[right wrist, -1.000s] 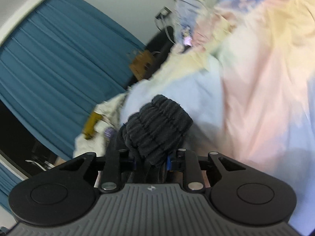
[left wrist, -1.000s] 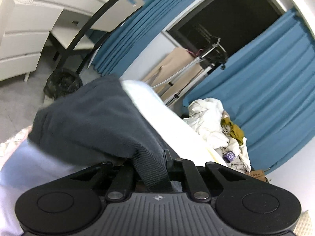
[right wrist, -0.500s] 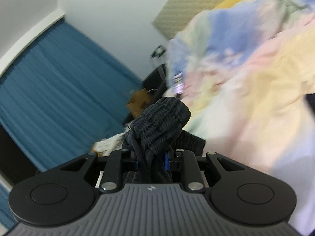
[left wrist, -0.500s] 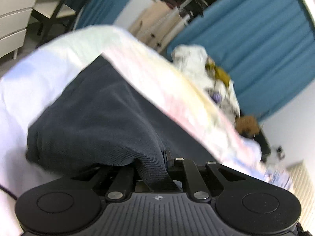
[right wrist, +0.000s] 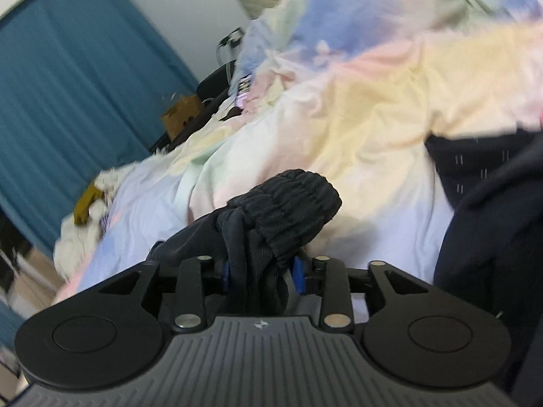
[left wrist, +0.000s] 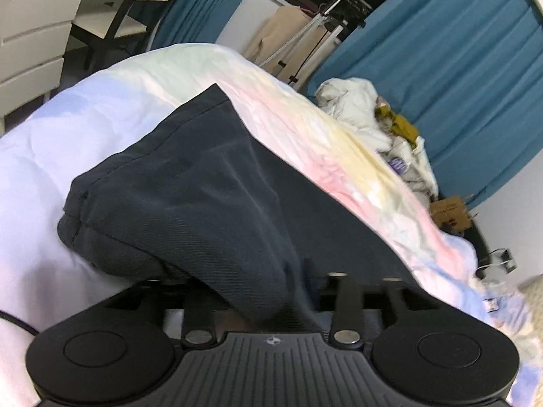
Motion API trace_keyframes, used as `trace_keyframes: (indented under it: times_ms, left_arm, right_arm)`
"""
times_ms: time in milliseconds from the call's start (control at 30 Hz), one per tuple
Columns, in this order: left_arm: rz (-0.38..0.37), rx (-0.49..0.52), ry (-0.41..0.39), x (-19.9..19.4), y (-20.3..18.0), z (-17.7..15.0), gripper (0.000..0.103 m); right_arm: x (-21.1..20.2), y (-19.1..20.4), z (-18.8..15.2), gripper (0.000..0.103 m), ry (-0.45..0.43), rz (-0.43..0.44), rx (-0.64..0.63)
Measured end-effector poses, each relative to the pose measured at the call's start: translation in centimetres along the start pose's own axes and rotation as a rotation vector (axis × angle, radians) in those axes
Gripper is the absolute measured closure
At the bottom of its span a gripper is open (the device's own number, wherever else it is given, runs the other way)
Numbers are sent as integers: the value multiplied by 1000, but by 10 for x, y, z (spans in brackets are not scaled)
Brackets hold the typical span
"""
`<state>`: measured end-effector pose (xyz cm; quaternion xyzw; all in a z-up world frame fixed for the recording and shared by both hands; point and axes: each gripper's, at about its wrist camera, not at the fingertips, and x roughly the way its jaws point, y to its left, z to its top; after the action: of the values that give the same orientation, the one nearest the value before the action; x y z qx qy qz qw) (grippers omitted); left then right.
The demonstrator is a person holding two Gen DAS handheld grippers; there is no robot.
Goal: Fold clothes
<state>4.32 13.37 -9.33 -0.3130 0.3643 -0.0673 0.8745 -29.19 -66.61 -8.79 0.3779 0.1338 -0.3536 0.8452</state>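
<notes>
Left gripper (left wrist: 271, 291) clamped on dark navy garment (left wrist: 190, 196); garment draped over pastel bedspread (left wrist: 339, 142).

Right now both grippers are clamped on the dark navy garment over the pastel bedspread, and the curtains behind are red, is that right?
Not quite: the curtains are blue, as the left wrist view shows. The rest holds: the left gripper and right gripper have their jaws shut on the dark navy garment over the pastel bedspread.

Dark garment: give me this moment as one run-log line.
left hand-held gripper: shut on dark garment | right hand-held gripper: shut on its ribbed edge | garment over pastel bedspread | fold: unfinished
</notes>
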Motion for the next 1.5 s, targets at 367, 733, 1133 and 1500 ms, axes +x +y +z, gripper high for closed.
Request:
trace_keyframes:
  times_ms: [367, 733, 1133, 1500]
  left_arm:
    - [-46, -378, -46, -14, 55, 10, 0]
    - [-30, -409, -80, 6, 72, 21, 10]
    - [-5, -484, -159, 8, 76, 13, 46]
    - [13, -269, -210, 25, 51, 20, 75]
  right_arm:
    - [-87, 133, 0, 14, -172, 256, -238]
    - [-40, 357, -141, 30, 397, 610, -123]
    - [49, 351, -282, 103, 549, 285, -107]
    - [54, 360, -305, 102, 517, 288, -249]
